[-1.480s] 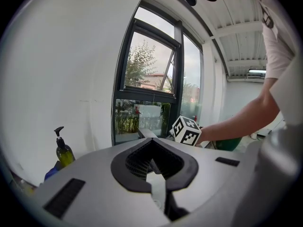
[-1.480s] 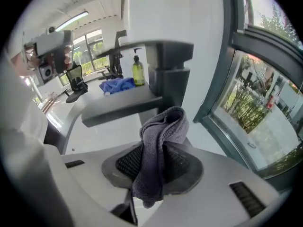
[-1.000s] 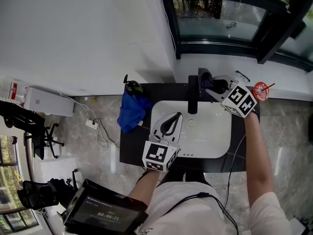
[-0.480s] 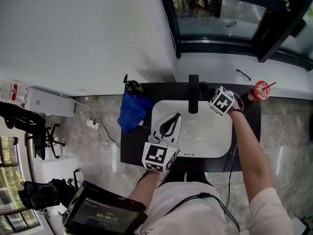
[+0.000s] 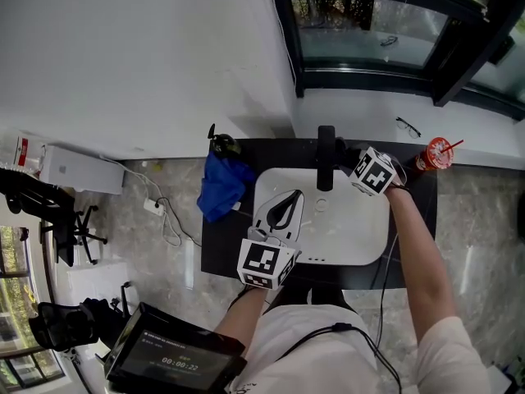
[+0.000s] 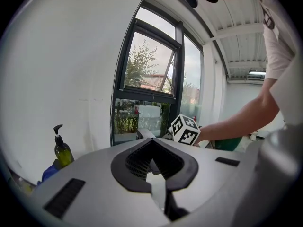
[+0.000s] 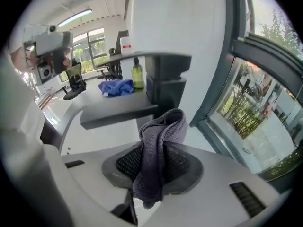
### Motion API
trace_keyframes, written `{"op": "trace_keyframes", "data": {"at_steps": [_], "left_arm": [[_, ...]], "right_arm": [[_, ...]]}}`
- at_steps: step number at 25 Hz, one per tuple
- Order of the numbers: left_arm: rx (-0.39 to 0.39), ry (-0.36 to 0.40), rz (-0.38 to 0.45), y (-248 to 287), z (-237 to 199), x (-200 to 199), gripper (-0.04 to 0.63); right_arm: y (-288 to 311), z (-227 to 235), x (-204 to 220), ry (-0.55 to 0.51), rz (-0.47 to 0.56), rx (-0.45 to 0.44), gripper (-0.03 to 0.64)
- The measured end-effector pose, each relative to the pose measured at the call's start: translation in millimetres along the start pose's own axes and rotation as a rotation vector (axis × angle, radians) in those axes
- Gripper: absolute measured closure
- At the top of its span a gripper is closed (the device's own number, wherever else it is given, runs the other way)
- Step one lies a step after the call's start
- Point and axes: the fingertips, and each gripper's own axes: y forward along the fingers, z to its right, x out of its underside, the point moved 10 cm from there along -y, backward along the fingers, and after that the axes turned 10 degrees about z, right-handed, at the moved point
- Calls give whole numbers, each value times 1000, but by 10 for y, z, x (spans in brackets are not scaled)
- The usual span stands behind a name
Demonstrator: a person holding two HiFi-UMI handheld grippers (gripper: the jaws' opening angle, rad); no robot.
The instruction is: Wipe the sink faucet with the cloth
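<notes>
A sink [image 5: 353,228] is set in the middle of a surface [image 5: 221,253], below a window sill. The faucet [image 5: 326,156] stands at the sink's back edge. Just right of the faucet, the right tongs [image 5: 351,161] carry a cloth [image 7: 161,141]. The left tongs [image 5: 283,206] hang over the sink's front left. Left of the sink lies a bundled cloth [image 5: 221,183], with a soap bottle [image 5: 221,146] behind it. A cup [image 5: 435,154] stands at the far right.

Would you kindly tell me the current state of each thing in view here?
left gripper: jaws together, nothing between them.
right gripper: shut on the grey cloth.
grey cloth: bunched, pinched between the jaws.
faucet: no water running.
window: tilted open.
soap bottle: upright.
blue cloth: crumpled on the counter.
</notes>
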Motion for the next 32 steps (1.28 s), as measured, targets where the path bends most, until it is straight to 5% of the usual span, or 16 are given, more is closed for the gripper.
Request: {"op": "trace_keyframes", "data": {"at_steps": [7,12,16,19,23,27,32], "left_arm": [[17,0,4,63,11,-5,601],[22,1,4,65,11,-2,601],[24,1,4,65,6,9,601],[28,1,2,73,10,18,601],[32,2,1,104,5,12,601],[26,5,-1,114,-26,7,601],[17,2,-4,97,-68,22,601]], "right_arm": [[-695,150,-385,-30,282,48,509],[-928,359,-305,240,534,73,511],[-668,393,26,253,312,161,509],[-344,234,235,218,98,125,509],[-8,40,340,177,-52,79,509],[212,-9,317,130,-122,42,509],[257,-16,215,94,-77,14,509]]}}
